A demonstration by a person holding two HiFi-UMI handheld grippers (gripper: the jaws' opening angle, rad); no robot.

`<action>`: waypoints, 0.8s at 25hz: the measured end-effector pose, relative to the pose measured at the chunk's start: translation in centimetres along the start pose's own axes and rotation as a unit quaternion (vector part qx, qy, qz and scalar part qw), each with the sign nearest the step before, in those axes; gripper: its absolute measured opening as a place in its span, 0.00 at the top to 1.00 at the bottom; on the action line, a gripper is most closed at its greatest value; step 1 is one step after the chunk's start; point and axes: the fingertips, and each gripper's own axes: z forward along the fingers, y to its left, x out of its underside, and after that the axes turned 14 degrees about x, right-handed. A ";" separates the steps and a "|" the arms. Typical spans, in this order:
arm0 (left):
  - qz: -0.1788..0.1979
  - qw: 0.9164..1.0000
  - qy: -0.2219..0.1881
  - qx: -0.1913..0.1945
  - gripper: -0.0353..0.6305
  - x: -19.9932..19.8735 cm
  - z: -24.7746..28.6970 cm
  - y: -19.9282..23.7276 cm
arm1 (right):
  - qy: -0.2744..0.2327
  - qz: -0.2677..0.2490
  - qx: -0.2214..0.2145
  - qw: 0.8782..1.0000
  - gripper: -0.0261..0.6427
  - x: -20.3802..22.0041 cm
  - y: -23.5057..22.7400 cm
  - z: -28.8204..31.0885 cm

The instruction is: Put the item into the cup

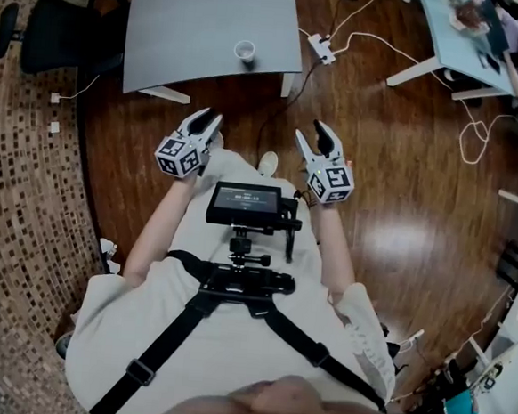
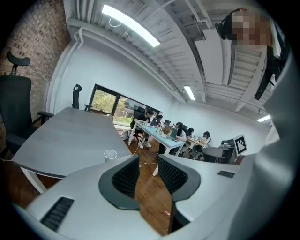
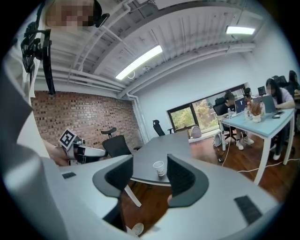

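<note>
The cup (image 1: pixel 244 50) stands on the grey table (image 1: pixel 184 26), upper centre of the frame. Lower, the left gripper (image 1: pixel 207 117) and right gripper (image 1: pixel 311 134) have their jaws spread and empty. A pale object (image 1: pixel 268 164), perhaps a shoe, lies between them.

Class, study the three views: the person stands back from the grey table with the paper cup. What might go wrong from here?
1. The left hand-held gripper and right hand-held gripper are open and empty; no item shows, so the task may stall.
2. The cup stands near the table edge; a nudge might knock it off.
3. A power strip lies on the floor beside the table: a possible trip.
</note>
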 end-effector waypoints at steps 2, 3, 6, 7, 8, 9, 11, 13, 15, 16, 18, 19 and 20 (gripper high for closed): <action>-0.006 1.000 0.005 -0.006 0.76 0.0 -0.7 0.8 | -0.001 -0.003 -0.003 1.000 0.61 -0.1 0.4 0.5; -0.008 1.000 0.008 -0.009 0.76 0.1 -1.0 1.2 | -0.002 -0.005 -0.003 1.000 0.61 -0.1 0.5 0.7; -0.007 1.000 0.014 -0.015 0.76 0.5 -1.0 1.1 | -0.001 -0.008 0.000 1.000 0.61 0.5 -0.2 0.6; -0.006 1.000 0.015 -0.014 0.76 0.6 -0.8 0.8 | -0.002 -0.007 0.001 1.000 0.61 0.6 -0.4 0.4; -0.004 1.000 0.017 -0.013 0.76 0.8 -0.5 0.4 | -0.004 -0.006 0.003 1.000 0.61 0.5 -0.7 0.1; -0.003 1.000 0.019 -0.011 0.76 0.9 -0.2 0.2 | -0.006 -0.005 0.006 1.000 0.61 0.4 -0.9 -0.2; -0.006 1.000 0.021 -0.006 0.76 1.3 0.3 -0.1 | -0.005 -0.003 0.011 1.000 0.61 0.6 -1.2 -0.4; -0.021 1.000 0.017 -0.003 0.76 1.6 0.5 0.2 | -0.004 0.001 0.016 1.000 0.61 0.9 -1.1 -0.3; -0.039 0.999 0.011 -0.002 0.76 1.8 0.2 1.1 | -0.004 -0.001 0.019 1.000 0.61 1.0 -0.3 0.0; -0.043 0.999 0.010 -0.001 0.76 1.8 0.0 1.8 | -0.002 -0.005 0.023 1.000 0.61 1.2 0.2 0.3; -0.046 0.999 0.010 0.001 0.76 1.8 -0.3 3.1 | 0.005 -0.019 0.033 0.999 0.61 1.6 1.1 1.1; -0.048 0.999 0.011 0.005 0.76 1.8 -0.2 3.6 | 0.008 -0.025 0.037 0.999 0.61 1.7 1.4 1.4; -0.049 0.999 0.011 0.009 0.76 1.9 0.1 3.8 | 0.008 -0.028 0.039 0.999 0.61 1.7 1.6 1.5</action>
